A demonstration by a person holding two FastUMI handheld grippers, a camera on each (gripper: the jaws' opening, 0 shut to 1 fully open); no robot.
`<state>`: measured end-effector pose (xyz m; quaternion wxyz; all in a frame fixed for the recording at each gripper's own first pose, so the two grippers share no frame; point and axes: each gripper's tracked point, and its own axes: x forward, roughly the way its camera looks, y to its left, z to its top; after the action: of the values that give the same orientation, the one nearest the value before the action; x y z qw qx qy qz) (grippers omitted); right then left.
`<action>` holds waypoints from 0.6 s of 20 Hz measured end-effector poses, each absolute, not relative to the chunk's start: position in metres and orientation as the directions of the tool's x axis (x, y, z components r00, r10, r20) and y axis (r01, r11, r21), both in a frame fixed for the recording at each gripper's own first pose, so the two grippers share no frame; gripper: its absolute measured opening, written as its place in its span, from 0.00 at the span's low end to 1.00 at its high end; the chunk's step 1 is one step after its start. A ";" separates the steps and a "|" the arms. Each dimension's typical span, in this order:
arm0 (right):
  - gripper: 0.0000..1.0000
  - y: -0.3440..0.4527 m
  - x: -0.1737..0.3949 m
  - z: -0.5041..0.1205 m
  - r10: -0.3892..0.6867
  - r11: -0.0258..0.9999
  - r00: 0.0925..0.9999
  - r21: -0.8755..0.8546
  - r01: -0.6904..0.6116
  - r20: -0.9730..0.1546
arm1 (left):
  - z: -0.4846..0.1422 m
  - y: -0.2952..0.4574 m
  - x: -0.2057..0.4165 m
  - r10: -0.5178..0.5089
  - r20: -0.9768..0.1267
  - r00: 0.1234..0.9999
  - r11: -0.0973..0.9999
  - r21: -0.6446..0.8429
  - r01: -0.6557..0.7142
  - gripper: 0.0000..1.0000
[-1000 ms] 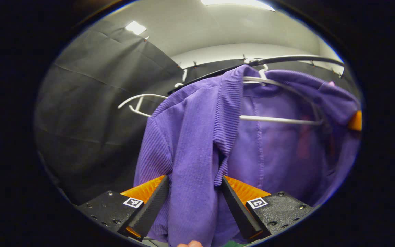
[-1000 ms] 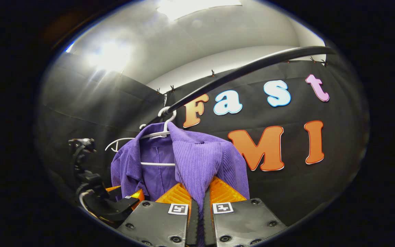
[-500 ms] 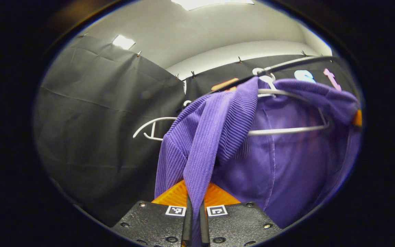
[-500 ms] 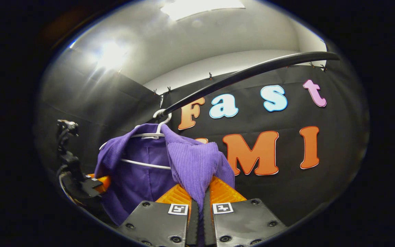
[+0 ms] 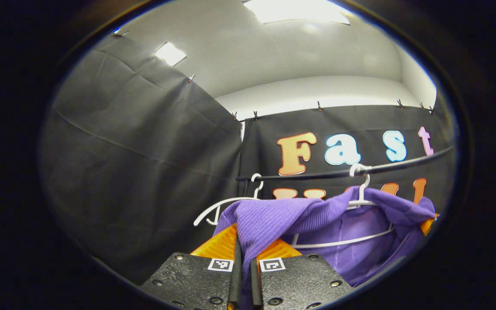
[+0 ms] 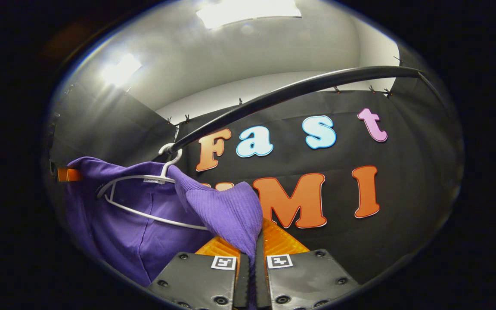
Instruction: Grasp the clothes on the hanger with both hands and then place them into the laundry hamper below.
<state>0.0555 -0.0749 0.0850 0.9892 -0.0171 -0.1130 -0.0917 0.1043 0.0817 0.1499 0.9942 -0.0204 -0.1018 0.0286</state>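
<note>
Purple ribbed corduroy jacket [image 5: 317,215], pinched by both the left gripper [image 5: 243,275] and right gripper [image 6: 251,275] with fingers closed on fabric, should slide evenly off the white wire hanger [image 6: 144,202] before lowering.

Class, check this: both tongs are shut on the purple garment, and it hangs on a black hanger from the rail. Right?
Not quite. The hanger is white, not black, as the right gripper view shows. Both tongs are shut on the purple garment, and it hangs from the rail.
</note>
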 end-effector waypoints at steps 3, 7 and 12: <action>0.12 -0.085 0.056 0.097 -0.193 0.981 0.950 0.027 0.193 0.247 | 0.168 0.091 0.138 0.058 0.221 0.973 0.998 -0.047 -0.049 0.12; 0.12 -0.091 0.056 0.104 -0.199 0.980 0.944 0.048 0.193 0.265 | 0.137 0.106 0.192 0.060 0.147 0.987 0.998 -0.021 -0.057 0.10; 0.13 -0.093 0.058 0.119 -0.209 0.977 0.935 0.028 0.210 0.288 | 0.054 0.104 0.218 0.023 -0.023 0.999 0.999 -0.038 -0.024 0.09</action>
<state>0.0582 -0.0928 0.1194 0.9835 -0.0014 -0.1461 -0.1067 0.2176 0.1042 0.0540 0.9997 -0.0191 0.0114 0.0116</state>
